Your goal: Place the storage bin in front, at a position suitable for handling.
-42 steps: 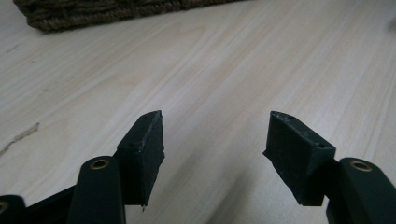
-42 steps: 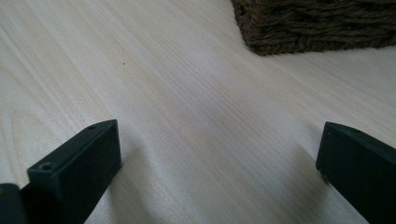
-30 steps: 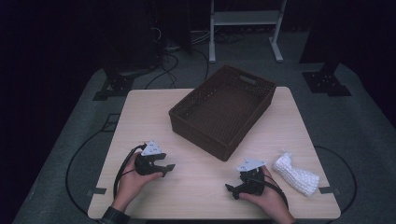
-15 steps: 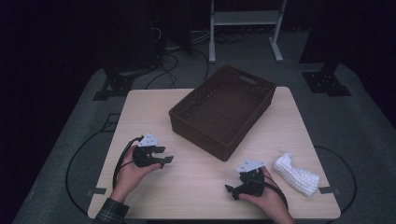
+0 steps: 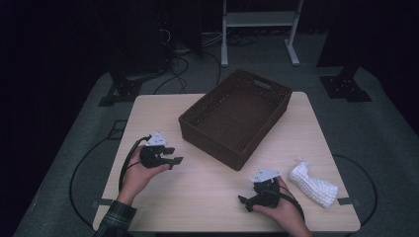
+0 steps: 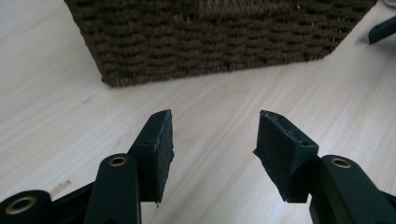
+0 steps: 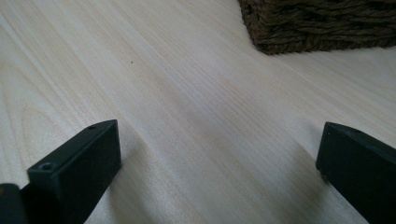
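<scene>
A dark brown woven basket stands empty on the light wooden table, turned at an angle. My left gripper is held left of the basket and points at its near wall. Its jaws have just been closing a little and stand open with nothing between them. My right gripper rests near the table's front edge, pointing left, jaws wide open over bare wood. A white knitted cloth lies crumpled to the right of the right hand.
A jaw of the right gripper shows at the top right of the left gripper view. The basket's corner is ahead of the right gripper. Beyond the table are a white stand, cables and dark floor.
My left hand has lifted and moved away from the front edge, closer to the basket, and its jaws look slightly narrower. The right hand has kept still.
</scene>
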### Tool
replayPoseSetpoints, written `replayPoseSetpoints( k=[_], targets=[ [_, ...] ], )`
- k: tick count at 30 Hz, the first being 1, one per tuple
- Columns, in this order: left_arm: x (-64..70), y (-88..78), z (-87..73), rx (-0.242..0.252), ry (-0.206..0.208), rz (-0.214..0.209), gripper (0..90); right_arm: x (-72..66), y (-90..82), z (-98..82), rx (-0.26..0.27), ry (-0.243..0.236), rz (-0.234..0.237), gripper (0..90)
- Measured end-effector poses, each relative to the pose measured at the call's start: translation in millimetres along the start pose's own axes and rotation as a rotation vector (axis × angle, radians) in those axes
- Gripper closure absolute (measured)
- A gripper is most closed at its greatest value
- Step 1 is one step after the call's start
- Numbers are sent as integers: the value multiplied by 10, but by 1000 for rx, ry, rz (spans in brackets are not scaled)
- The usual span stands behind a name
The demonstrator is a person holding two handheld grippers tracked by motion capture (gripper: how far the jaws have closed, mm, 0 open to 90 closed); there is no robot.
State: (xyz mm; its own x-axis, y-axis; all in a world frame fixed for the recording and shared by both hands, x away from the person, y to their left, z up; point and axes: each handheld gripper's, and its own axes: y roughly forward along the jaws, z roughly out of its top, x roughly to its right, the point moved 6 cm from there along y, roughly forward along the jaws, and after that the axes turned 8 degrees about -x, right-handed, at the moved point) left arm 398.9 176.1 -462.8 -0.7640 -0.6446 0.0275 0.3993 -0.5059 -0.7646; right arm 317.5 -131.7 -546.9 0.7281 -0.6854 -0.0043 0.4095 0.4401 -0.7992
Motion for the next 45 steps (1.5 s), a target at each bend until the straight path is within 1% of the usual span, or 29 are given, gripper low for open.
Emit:
replayPoseSetpoints(
  k=[2, 8, 11, 13, 17, 18, 21, 24, 27, 35, 38, 39, 40, 42, 44, 45],
  targets=[
    [-12, -1, 25, 1, 2, -10, 457, -2, 1, 1, 1, 3, 0, 0],
    [-71, -27, 104, -6, 2, 2, 472, -6, 2, 2, 3, 7, -1, 0],
    [-103, -40, 153, 1, 0, 3, 477, -2, 1, 0, 1, -3, -1, 0],
    [-148, -54, 201, -2, 3, 14, 478, -7, 2, 2, 2, 0, -2, 0],
    [-189, -67, 253, 1, 3, 25, 478, -10, 2, 2, 1, 2, 0, 0],
    [-205, -73, 275, 3, 0, 22, 479, -11, 2, 2, 1, 2, 0, 0],
    [-249, -78, 311, -6, 7, 35, 476, -13, 3, 3, 2, 1, 0, 0],
    [-282, -104, 368, 11, 0, 30, 479, -16, 2, 2, 1, 2, 2, 0],
    [-307, -119, 415, 3, 2, 31, 479, -14, 3, 4, 2, 0, 1, 0],
    [-379, -131, 526, 5, -7, 33, 486, -15, 4, 5, 2, -1, 1, 0],
    [-406, -132, 577, 8, -7, 29, 489, -15, 4, 5, 2, -1, 1, 0],
    [-427, -137, 616, 6, -7, 36, 489, -16, 4, 5, 2, -1, 2, 0],
    [-427, -137, 616, 6, -7, 36, 489, -16, 4, 5, 2, -1, 2, 0],
    [-441, -143, 660, 10, -8, 29, 488, -16, 4, 5, 2, -1, 2, 0],
    [-463, -147, 700, 2, -2, 37, 487, -16, 4, 5, 2, -2, 2, 0],
    [-469, -148, 721, 6, -6, 37, 487, -16, 4, 5, 3, -2, 3, 0]
  ],
)
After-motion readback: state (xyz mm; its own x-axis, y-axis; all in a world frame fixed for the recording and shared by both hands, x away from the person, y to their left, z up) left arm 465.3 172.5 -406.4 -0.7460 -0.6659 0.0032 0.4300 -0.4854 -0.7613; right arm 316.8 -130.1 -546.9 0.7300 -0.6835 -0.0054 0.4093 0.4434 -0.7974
